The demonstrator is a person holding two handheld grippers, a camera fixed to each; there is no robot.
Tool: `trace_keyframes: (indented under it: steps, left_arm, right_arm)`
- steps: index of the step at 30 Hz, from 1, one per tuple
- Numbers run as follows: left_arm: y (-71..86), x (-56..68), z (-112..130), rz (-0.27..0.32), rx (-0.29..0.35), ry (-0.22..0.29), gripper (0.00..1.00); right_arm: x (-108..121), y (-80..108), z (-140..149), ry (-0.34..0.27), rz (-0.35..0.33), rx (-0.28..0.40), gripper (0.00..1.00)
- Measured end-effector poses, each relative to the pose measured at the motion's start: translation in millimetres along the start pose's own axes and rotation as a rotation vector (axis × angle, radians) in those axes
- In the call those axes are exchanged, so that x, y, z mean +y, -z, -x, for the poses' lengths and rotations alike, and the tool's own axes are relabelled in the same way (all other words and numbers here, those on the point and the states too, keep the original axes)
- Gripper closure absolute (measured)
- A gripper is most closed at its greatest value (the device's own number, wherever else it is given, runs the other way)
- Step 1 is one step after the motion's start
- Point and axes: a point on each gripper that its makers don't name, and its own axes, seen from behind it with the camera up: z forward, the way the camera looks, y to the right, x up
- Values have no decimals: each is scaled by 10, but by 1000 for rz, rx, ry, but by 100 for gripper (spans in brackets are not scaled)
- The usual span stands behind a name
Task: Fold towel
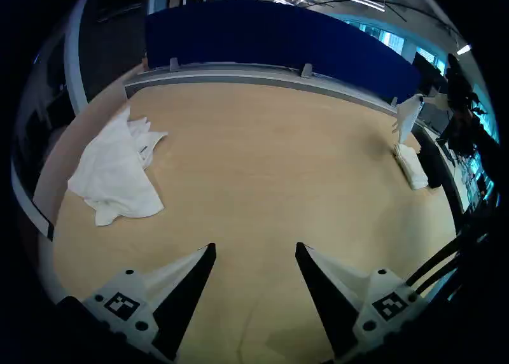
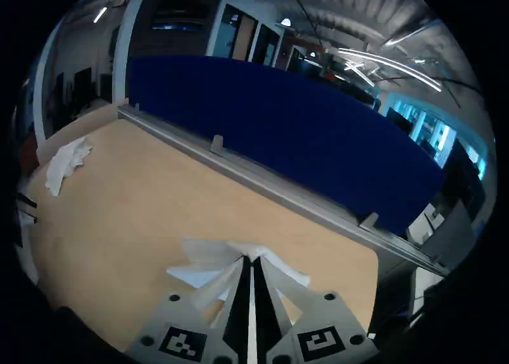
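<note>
A crumpled white towel [image 1: 118, 170] lies on the wooden table [image 1: 267, 167] at the left; in the right gripper view the same towel [image 2: 67, 160] sits far off at the left. My left gripper [image 1: 254, 252] hovers open over bare wood, well right of that towel, with nothing between its fingers. My right gripper [image 2: 252, 261] is shut on a second white towel [image 2: 210, 262], whose cloth fans out around the fingertips near the table's end. In the left gripper view this towel [image 1: 407, 112] rises at the far right above a folded white stack [image 1: 411, 167].
A blue partition [image 1: 273, 39] with a grey rail [image 1: 254, 77] runs along the table's far edge. A dark figure [image 1: 461, 109] stands at the far right beyond the table. Cables [image 1: 439, 262] hang by the near right edge. Broad bare wood spans the middle.
</note>
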Motion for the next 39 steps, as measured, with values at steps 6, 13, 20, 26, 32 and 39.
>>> trace_keyframes:
  steps: [6,13,20,26,32,39]
  left_arm:
    - [3,27,7,-4,-4,-2,7]
    - [6,51,34,-7,-10,-3,7]
    - [5,83,45,-3,-12,-9,7]
    - [3,119,40,6,-14,-17,7]
    - [12,161,48,13,-19,-30,7]
    - [4,160,62,14,-23,-36,7]
  right_arm:
    - [141,-89,17,-14,7,-8,97]
    - [179,-147,127,-34,4,-24,97]
    - [170,-65,359,-42,2,-53,97]
    - [214,56,615,-57,10,-86,97]
    - [271,145,856,-72,21,-113,97]
    - [302,181,985,-94,26,-124,97]
